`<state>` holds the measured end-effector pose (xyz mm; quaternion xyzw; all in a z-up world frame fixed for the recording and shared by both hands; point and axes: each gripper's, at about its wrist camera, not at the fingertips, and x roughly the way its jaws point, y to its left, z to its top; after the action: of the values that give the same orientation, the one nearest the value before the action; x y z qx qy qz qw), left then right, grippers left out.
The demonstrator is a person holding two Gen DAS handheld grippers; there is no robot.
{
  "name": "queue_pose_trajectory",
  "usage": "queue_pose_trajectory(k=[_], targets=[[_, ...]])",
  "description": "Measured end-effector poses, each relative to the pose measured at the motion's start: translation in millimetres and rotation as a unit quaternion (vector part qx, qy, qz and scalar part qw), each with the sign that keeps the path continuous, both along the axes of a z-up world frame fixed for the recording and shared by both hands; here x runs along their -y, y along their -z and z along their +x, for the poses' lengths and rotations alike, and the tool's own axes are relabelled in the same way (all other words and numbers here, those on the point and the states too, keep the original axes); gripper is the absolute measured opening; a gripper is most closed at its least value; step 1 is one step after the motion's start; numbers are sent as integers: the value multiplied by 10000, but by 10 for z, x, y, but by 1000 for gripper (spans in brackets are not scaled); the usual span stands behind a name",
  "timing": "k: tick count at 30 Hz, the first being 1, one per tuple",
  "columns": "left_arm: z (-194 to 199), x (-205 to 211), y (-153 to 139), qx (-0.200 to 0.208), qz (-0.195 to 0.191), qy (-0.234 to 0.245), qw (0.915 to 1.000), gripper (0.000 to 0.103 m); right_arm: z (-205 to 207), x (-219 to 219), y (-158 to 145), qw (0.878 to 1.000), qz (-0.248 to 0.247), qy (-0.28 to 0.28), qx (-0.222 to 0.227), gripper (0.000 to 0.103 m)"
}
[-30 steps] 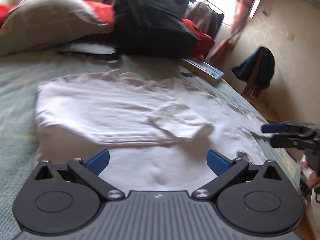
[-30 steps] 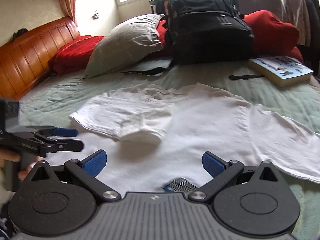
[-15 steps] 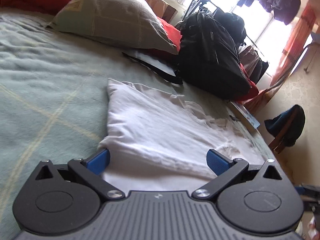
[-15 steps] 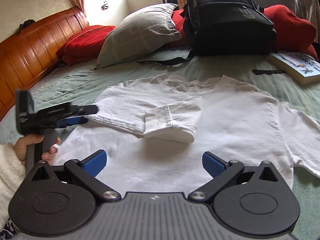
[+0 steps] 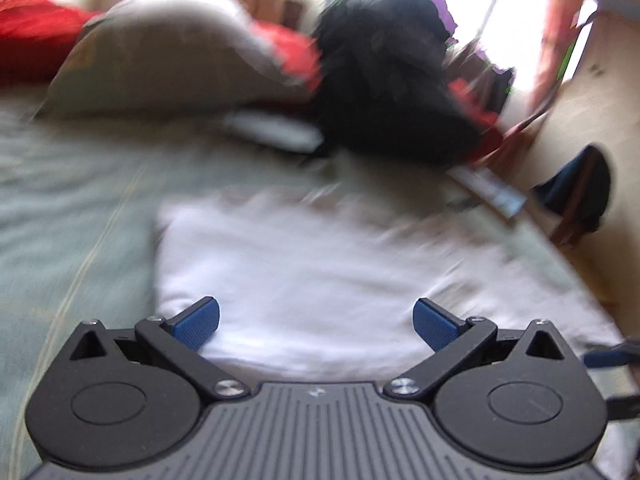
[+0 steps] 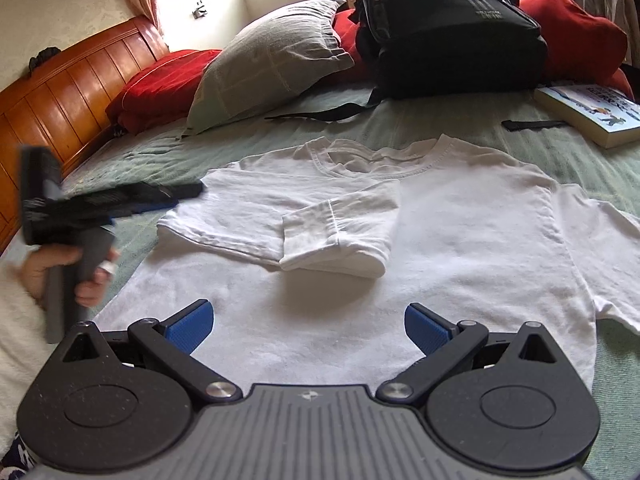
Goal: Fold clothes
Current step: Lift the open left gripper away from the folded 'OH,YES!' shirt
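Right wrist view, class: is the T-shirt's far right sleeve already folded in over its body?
No: the T-shirt has only its other sleeve folded across the chest, while this sleeve lies spread flat on the bed.

No text could be read: small white lettering on the black backpack [image 6: 448, 28] and the printed cover of the book [image 6: 592, 112] were too small to make out.

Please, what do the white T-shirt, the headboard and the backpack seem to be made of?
White T-shirt: probably soft cotton knit, matte, with small wrinkles and stitched hems. Headboard: looks like wood with a glossy orange-brown varnish, since its panels reflect light. Backpack: likely black synthetic woven fabric, perhaps nylon, with a faint sheen and a zipper; the exact fibre cannot be told.
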<state>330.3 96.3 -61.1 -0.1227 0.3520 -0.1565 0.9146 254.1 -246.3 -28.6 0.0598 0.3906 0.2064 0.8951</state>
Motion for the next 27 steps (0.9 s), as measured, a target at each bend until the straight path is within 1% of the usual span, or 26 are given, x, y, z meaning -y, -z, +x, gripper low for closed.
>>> queue_pose_trajectory(k=[1,2,5,7,9,10,14,17,18,19,22,24,26,27], targets=[[-20,-43,85,-121,18,-52,9999,102,-11,17,3,10000,-18,-14,19,103],[-97,-82,105,-6,-56,11,10000,102,-10,35,15,10000,-39,-18,15,103],[-248,-55,-31,8,124,61,9999,102,45,63,70,9999,-144,-17,-62,103],[-341,3,-163,136,350,148,9992,102,106,33,91,9996,-273,-29,-101,103],[-433,80,-283,342,647,283,9969,102,154,-33,54,9991,-408,-123,15,103],[-488,137,-332,391,880,321,9948,102,178,-71,22,9986,-484,-195,116,103],[-697,331,-444,479,1789,290,9823,102,389,-261,-96,9934,-1005,-352,424,103],[-846,429,-468,449,2365,144,9705,102,721,-418,-91,9896,-1355,-410,257,103],[-876,444,-465,449,2465,97,9681,102,840,-472,-75,9886,-1436,-431,169,103],[-906,451,-462,443,2499,61,9672,102,957,-541,-43,9871,-1542,-428,50,103],[-986,440,-454,431,2377,11,9704,102,1229,-784,79,9804,-1894,-494,-236,103],[-1029,423,-442,405,2273,-3,9730,102,1321,-936,171,9764,-2057,-568,-321,103],[-1062,422,-423,371,2264,-17,9733,102,1382,-1061,287,9688,-2390,-549,-359,103],[-1075,421,-412,353,2275,-22,9731,102,1399,-1068,326,9666,-2475,-545,-370,103]])
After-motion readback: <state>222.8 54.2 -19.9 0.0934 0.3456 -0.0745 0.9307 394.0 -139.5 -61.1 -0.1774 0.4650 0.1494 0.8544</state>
